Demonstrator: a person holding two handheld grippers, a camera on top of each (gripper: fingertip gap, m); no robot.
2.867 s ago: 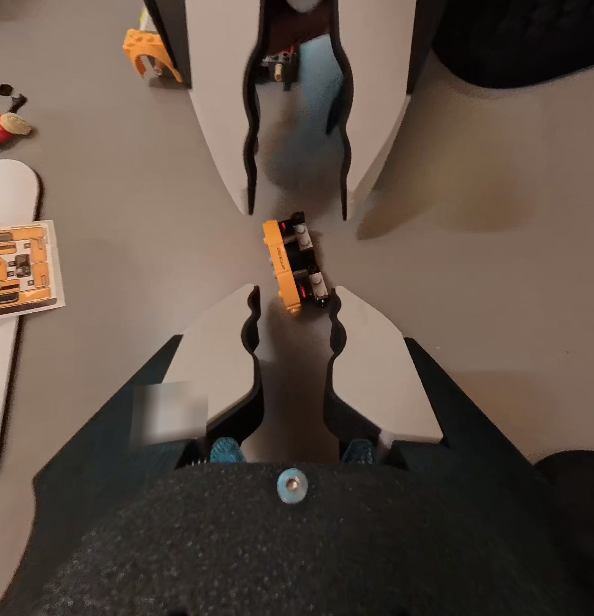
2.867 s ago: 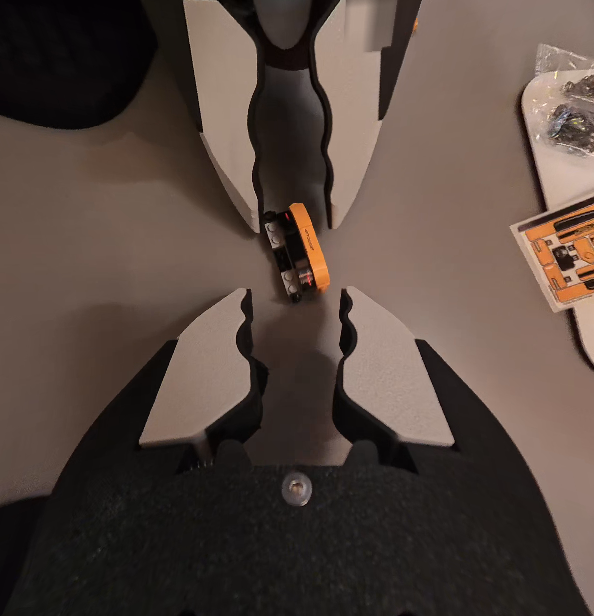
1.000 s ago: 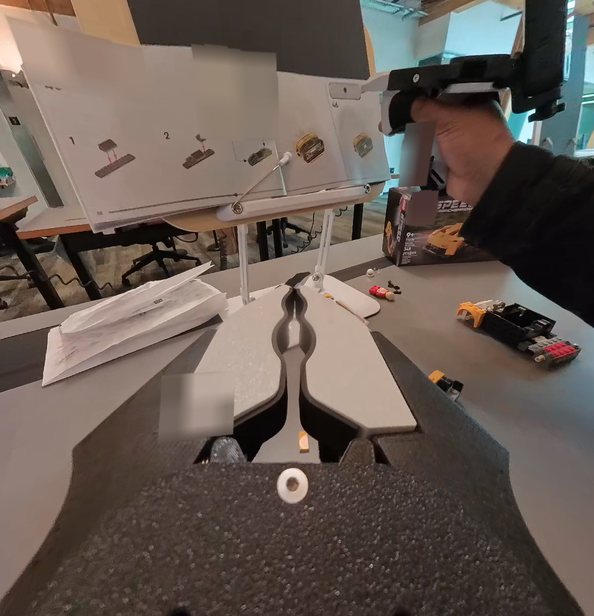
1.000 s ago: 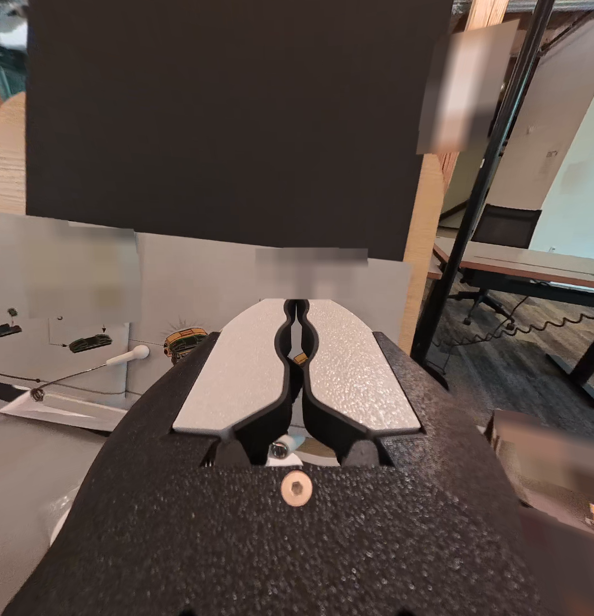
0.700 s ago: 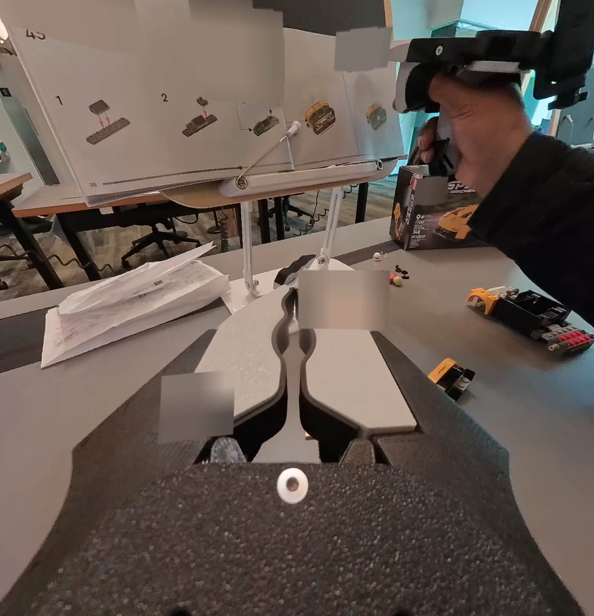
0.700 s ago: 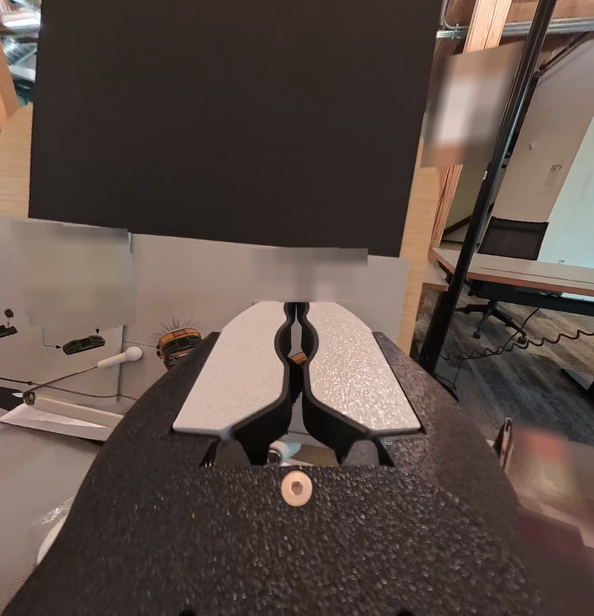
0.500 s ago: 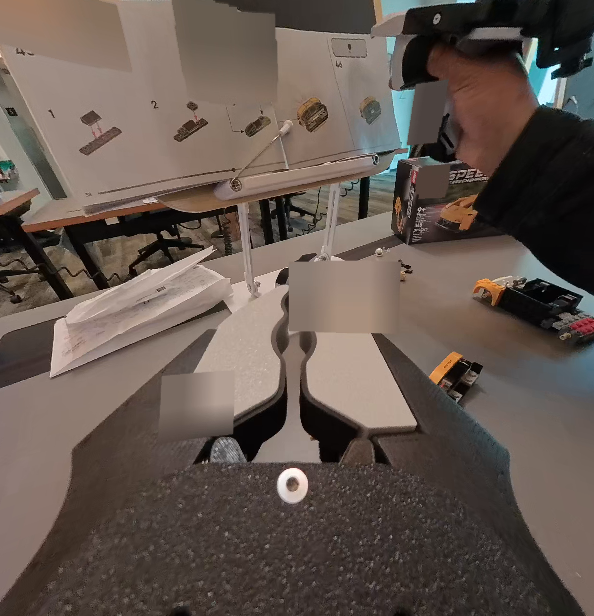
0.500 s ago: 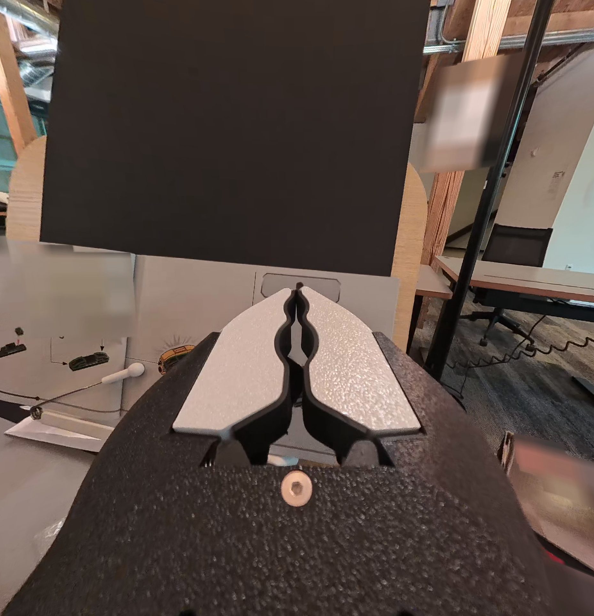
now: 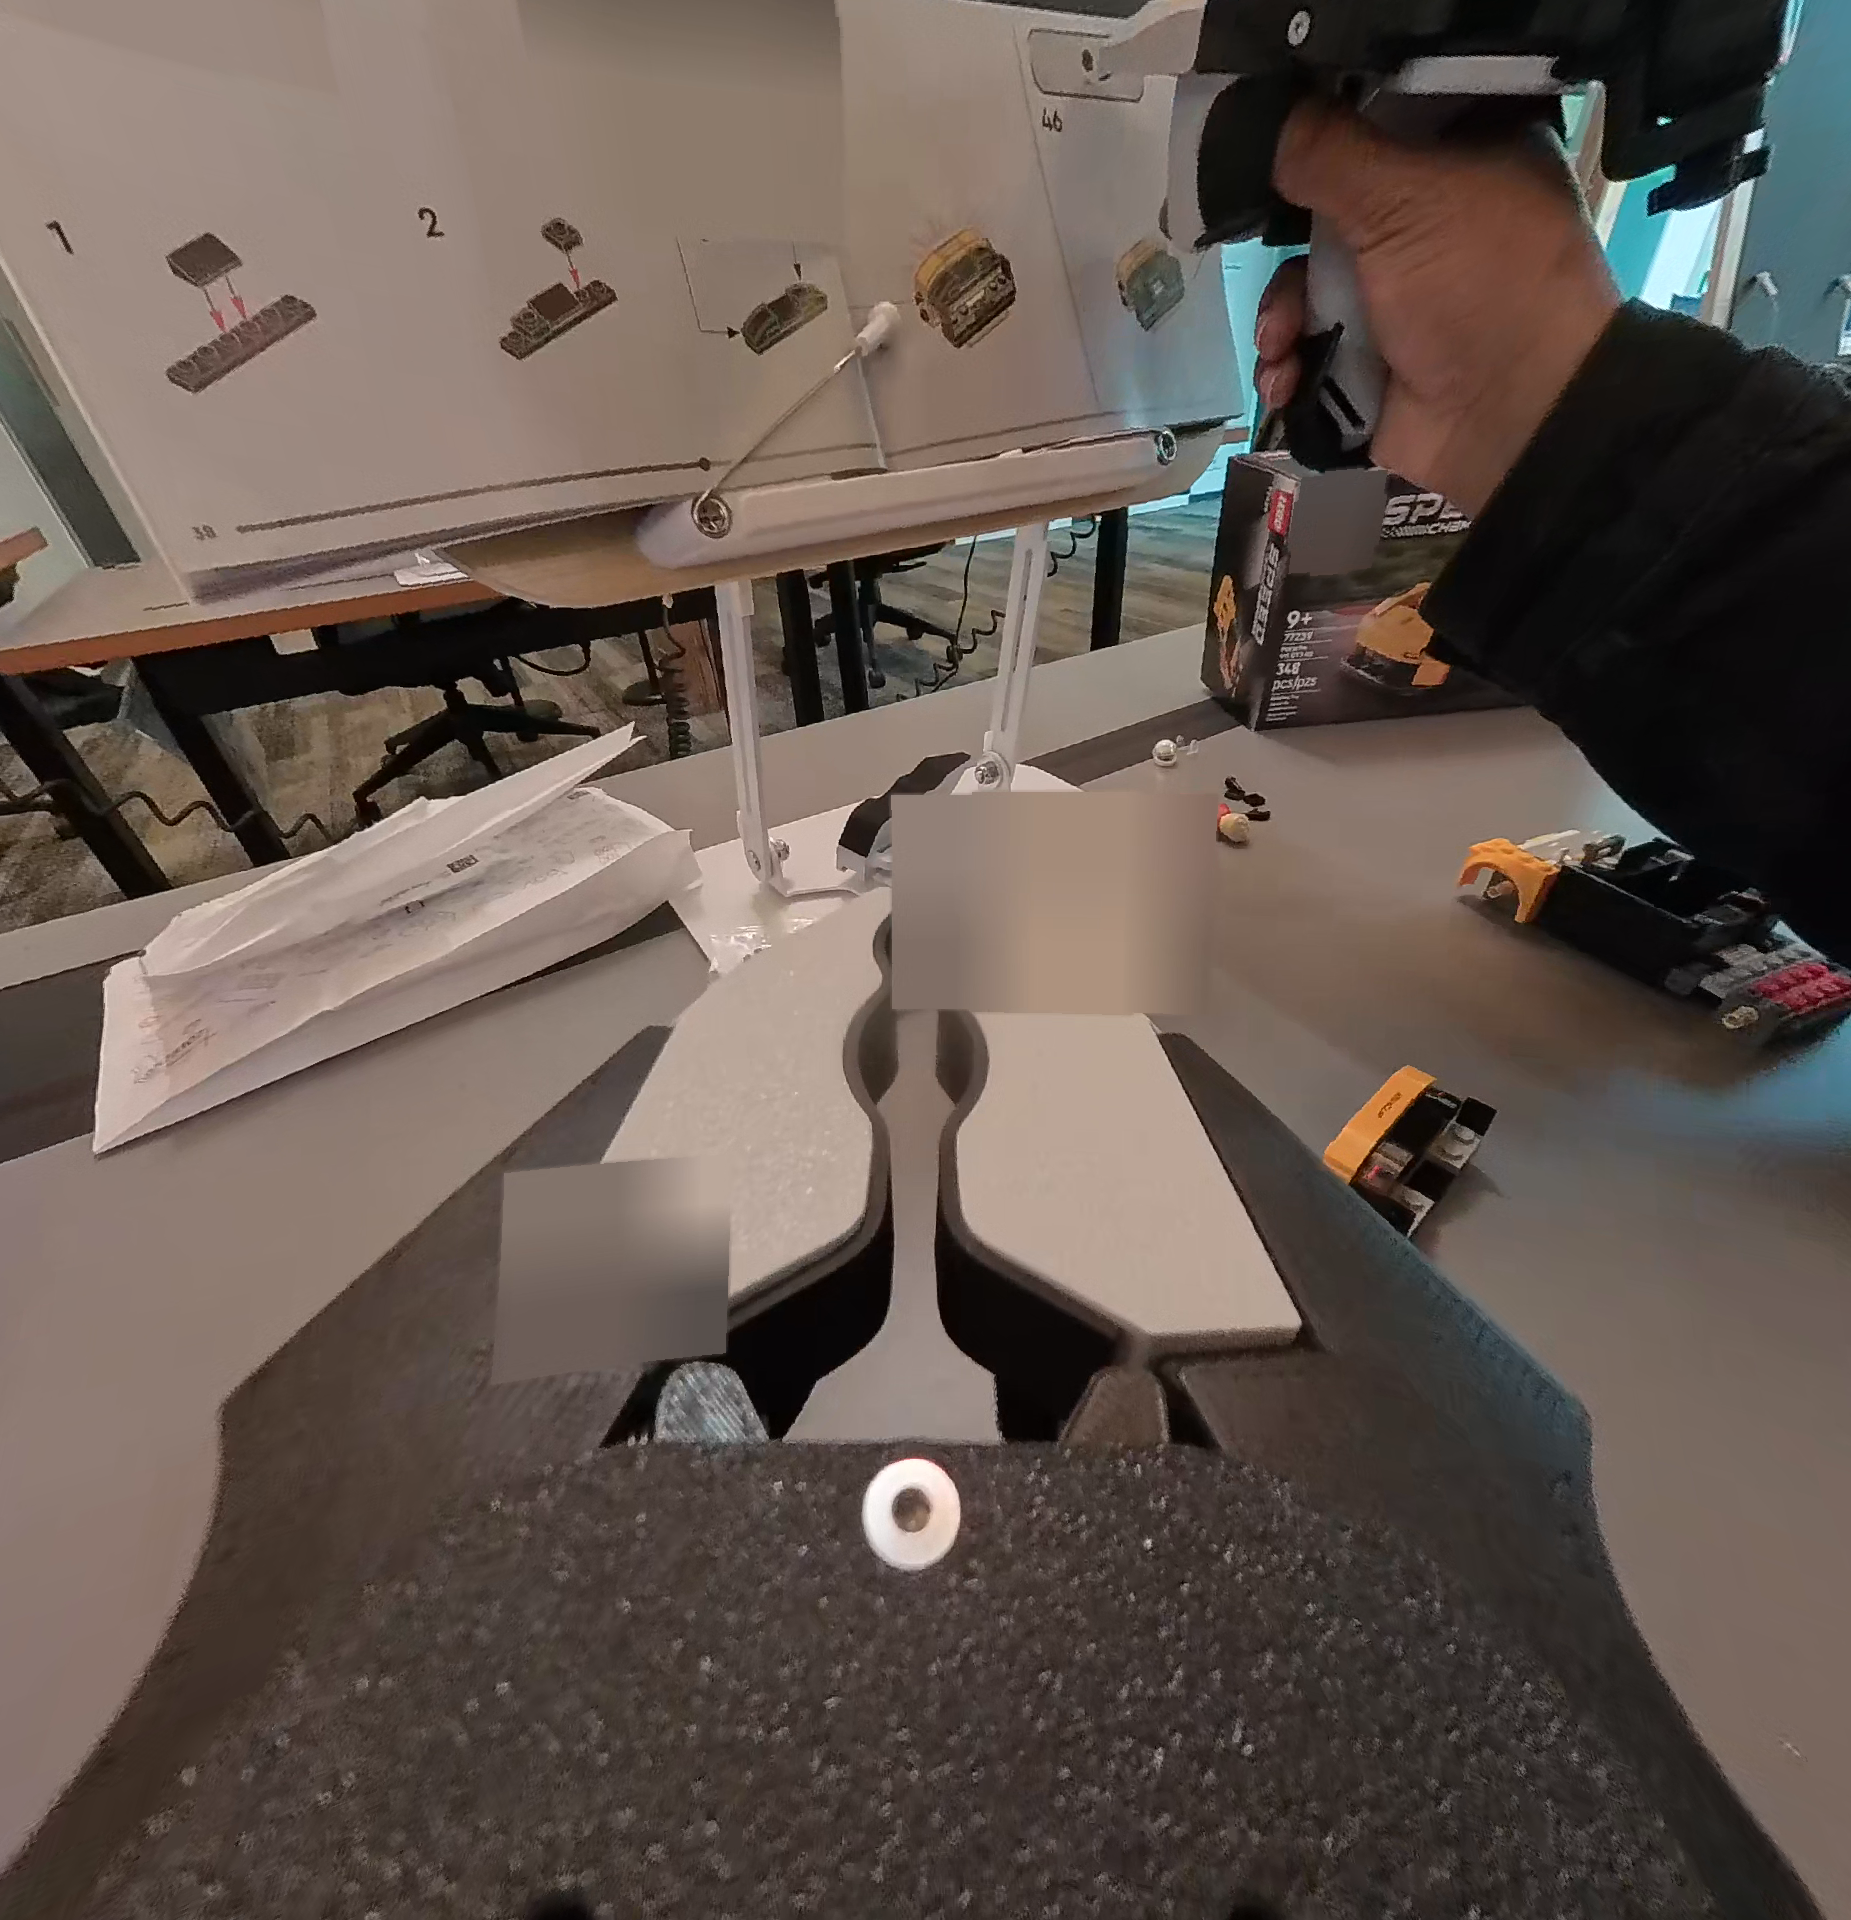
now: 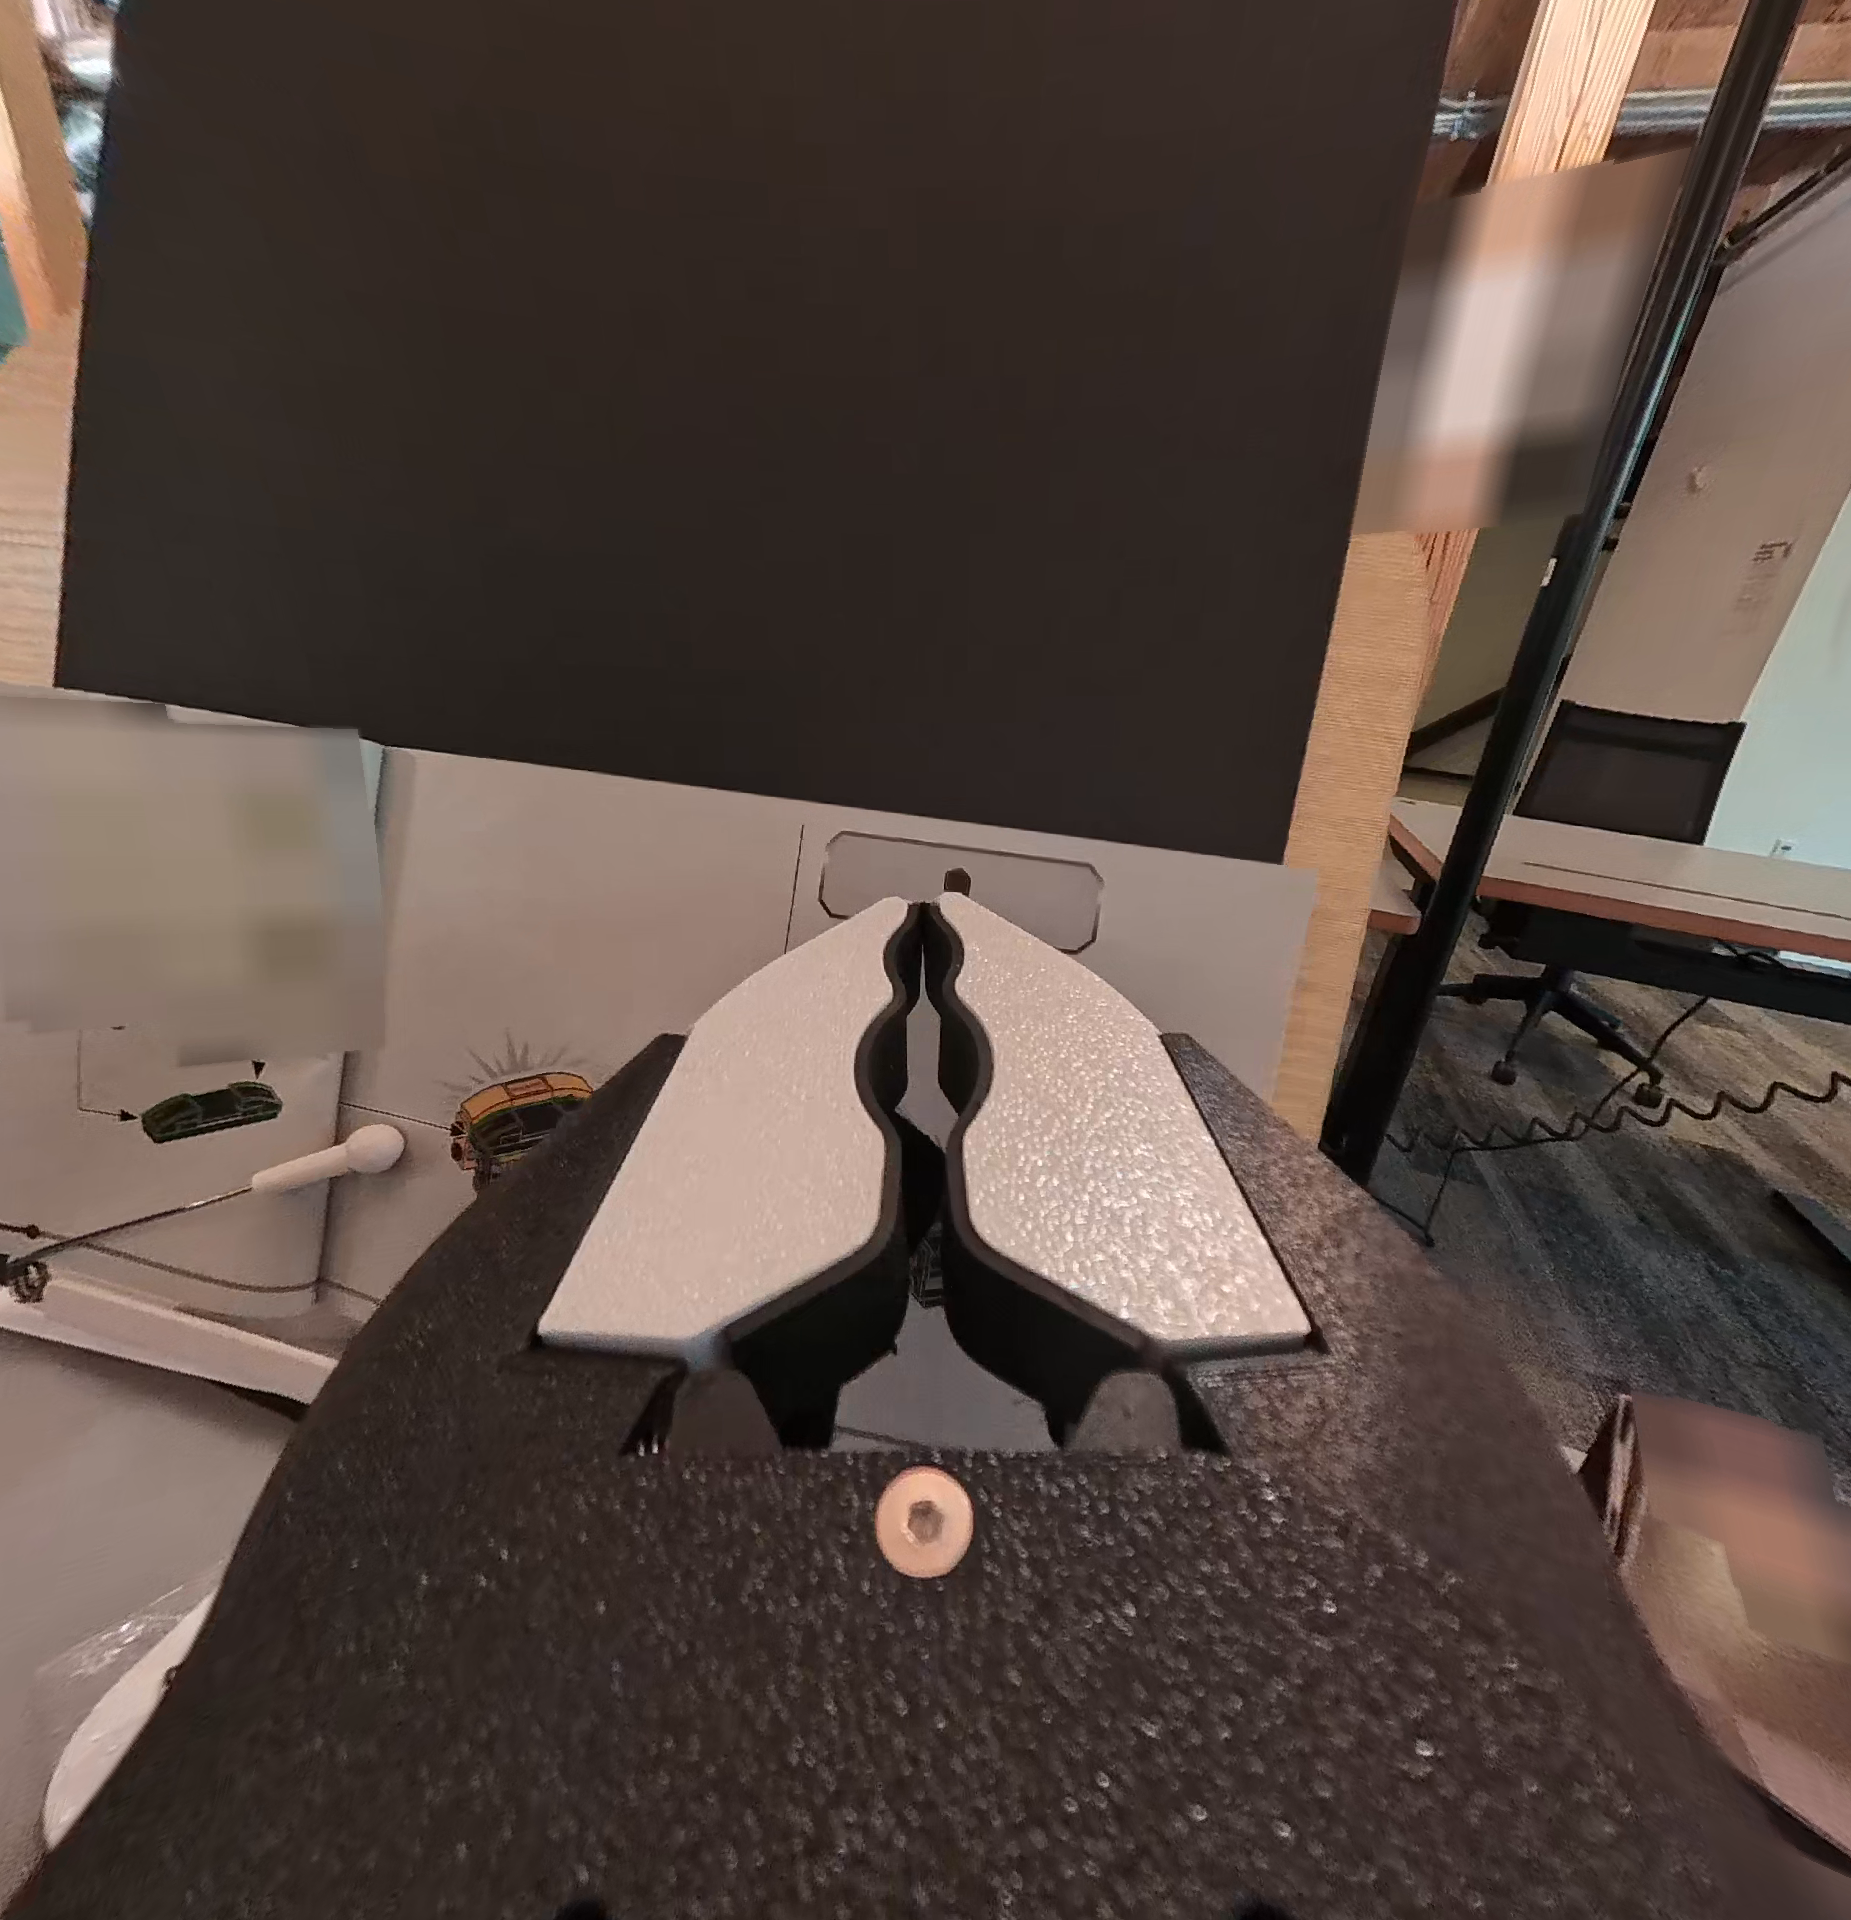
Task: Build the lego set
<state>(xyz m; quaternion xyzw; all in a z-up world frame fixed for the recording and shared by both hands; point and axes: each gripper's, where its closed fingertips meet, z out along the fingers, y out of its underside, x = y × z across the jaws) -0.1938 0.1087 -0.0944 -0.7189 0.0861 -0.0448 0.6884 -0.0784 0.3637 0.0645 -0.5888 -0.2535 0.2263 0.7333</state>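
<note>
A partly built black Lego car (image 9: pixel 1669 935) with an orange fender and red bricks lies on the grey table (image 9: pixel 1523 1455) at the right. A small orange and black sub-assembly (image 9: pixel 1409 1143) lies nearer. The instruction booklet (image 9: pixel 588 312) stands open on a white stand. My left gripper (image 9: pixel 913 1029) hovers low over the table in front of the stand. Its jaws look shut and empty, and a blurred patch hides the tips. My right gripper (image 10: pixel 922 912) is shut. Its tips are at the top of the booklet's right page (image 10: pixel 1004 935). It also shows in the left wrist view (image 9: pixel 1118 57), held in a hand.
The set's box (image 9: pixel 1316 623) stands at the back right. Tiny loose pieces (image 9: pixel 1238 810) lie beside the stand's base (image 9: pixel 786 894). White paper bags (image 9: pixel 381 935) lie at the left. A black board (image 10: pixel 692 416) rises behind the booklet. Desks and chairs stand beyond. Spacing between my two grippers at the tips: around 30 centimetres. The partly built black Lego car (image 9: pixel 1669 935) lies some 30 centimetres from my left tips, 35 centimetres from my right tips.
My left gripper has moved closer to the book stand. My right gripper has risen along the right page to its top. Both stay shut.
</note>
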